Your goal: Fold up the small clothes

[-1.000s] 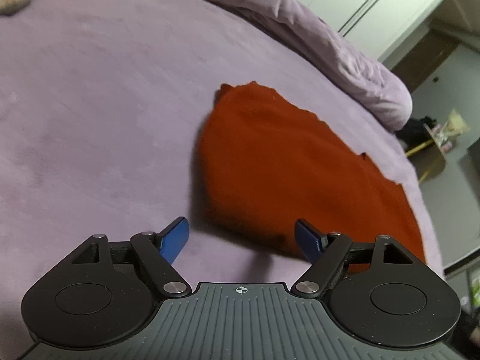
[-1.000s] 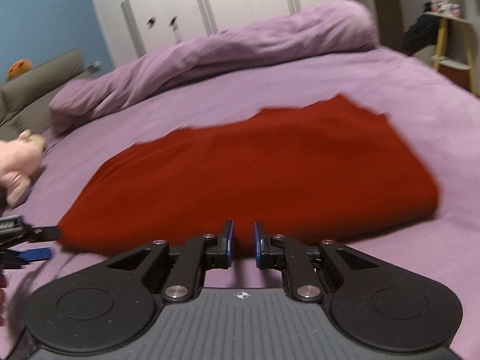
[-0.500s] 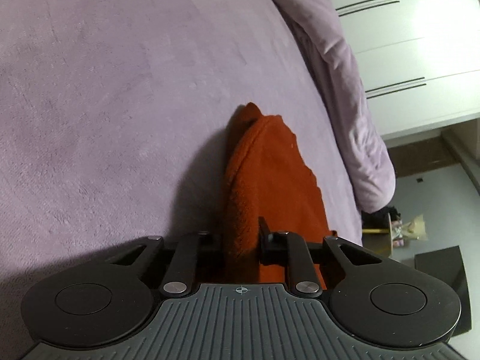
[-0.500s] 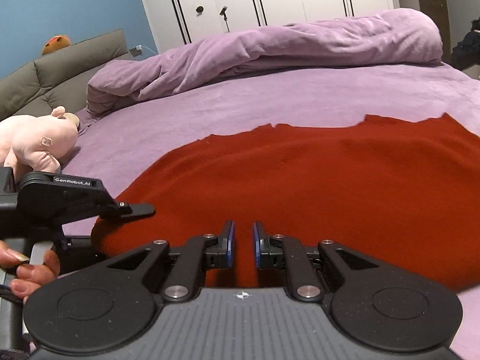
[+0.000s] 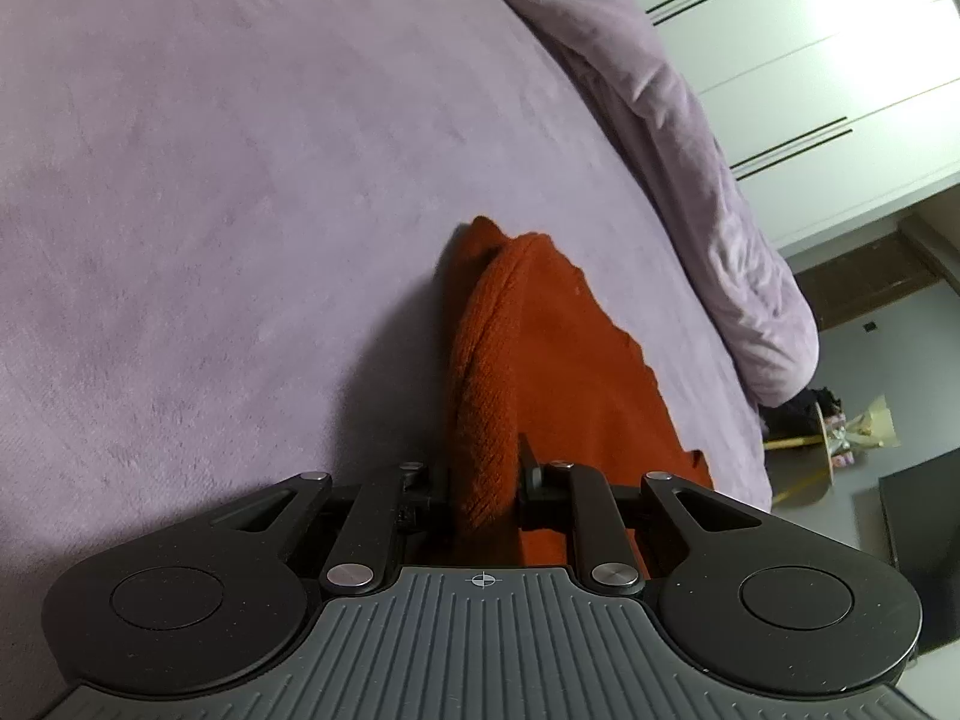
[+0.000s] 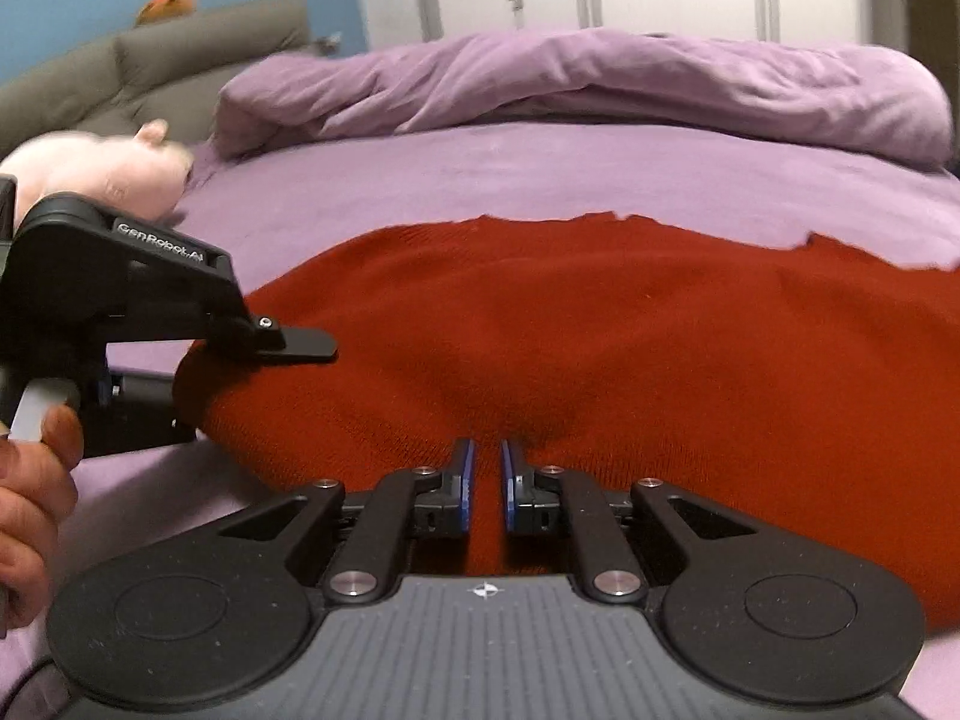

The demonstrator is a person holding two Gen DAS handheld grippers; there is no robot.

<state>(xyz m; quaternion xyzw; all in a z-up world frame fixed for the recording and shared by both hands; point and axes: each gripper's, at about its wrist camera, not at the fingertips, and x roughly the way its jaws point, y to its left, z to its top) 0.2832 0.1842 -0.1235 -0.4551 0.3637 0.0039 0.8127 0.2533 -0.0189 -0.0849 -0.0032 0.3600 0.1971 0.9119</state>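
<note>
A rust-red knitted garment (image 6: 600, 330) lies spread on the purple bed sheet (image 5: 240, 180). My left gripper (image 5: 480, 474) is shut on the garment's (image 5: 570, 360) rolled end edge, and a thick ridge of knit stands between its jaws. In the right wrist view its upper finger (image 6: 300, 351) lies on top of the cloth's left corner, with a hand (image 6: 30, 510) on the handle. My right gripper (image 6: 485, 456) sits at the near edge, jaws almost together. Red cloth shows in the narrow gap and puckers at the tips.
A rumpled purple duvet (image 6: 600, 84) runs along the far side of the bed. A pink plush toy (image 6: 90, 162) lies at the left by a grey sofa (image 6: 180, 54). White wardrobe doors (image 5: 840, 60) and a small yellow-legged side table (image 5: 828, 438) stand beyond the bed.
My left gripper went from wide open beside the garment to shut on its edge, and rolled. My right gripper slid left along the near edge, bringing the left gripper into its view.
</note>
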